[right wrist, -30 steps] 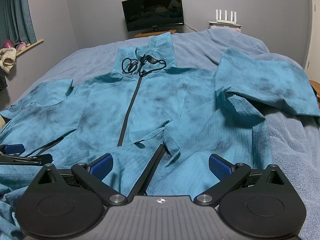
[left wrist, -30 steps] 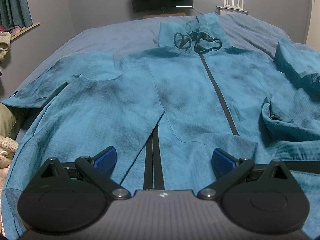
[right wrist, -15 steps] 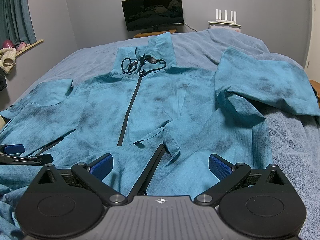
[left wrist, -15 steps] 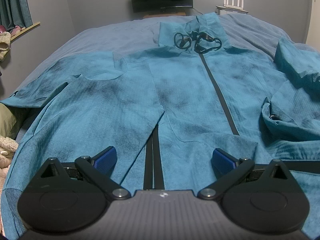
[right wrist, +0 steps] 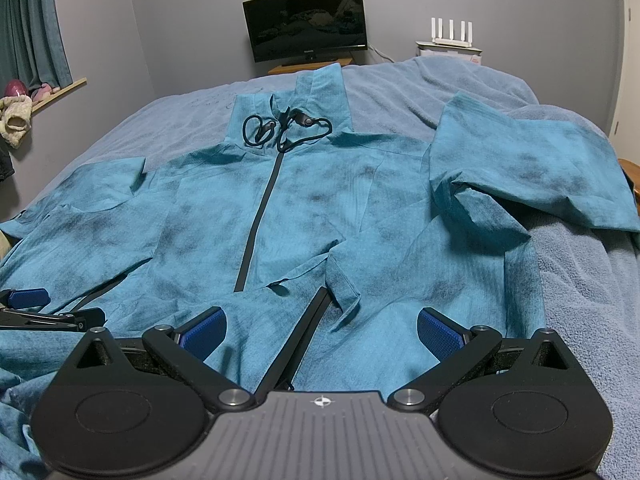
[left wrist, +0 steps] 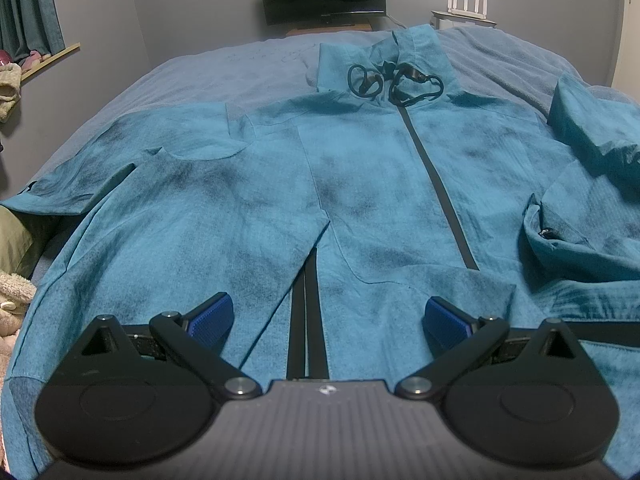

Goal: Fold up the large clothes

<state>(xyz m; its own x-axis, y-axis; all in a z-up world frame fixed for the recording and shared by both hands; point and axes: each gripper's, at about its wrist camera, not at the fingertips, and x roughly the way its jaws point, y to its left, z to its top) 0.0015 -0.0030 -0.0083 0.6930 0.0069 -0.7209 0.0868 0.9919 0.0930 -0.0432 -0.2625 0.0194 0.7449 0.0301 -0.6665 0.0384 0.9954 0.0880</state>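
A large teal jacket (left wrist: 360, 184) lies front up on the bed, collar far, black zip down the middle; it also fills the right wrist view (right wrist: 312, 208). Its black drawcord (right wrist: 280, 130) lies looped at the collar. One sleeve (right wrist: 532, 176) is bunched at the right, the other sleeve (left wrist: 100, 168) spreads left. My left gripper (left wrist: 326, 318) is open and empty, just above the hem near a black slit band. My right gripper (right wrist: 320, 330) is open and empty above the hem's right part. The left gripper's blue fingertips (right wrist: 28, 298) show at the right view's left edge.
The blue bedspread (right wrist: 580, 280) lies bare to the right of the jacket. A monitor (right wrist: 306, 22) and a white router (right wrist: 450, 36) stand against the far wall. A curtain and a shelf with small items (right wrist: 24, 100) are at the left. Plush items (left wrist: 12, 292) lie off the bed's left edge.
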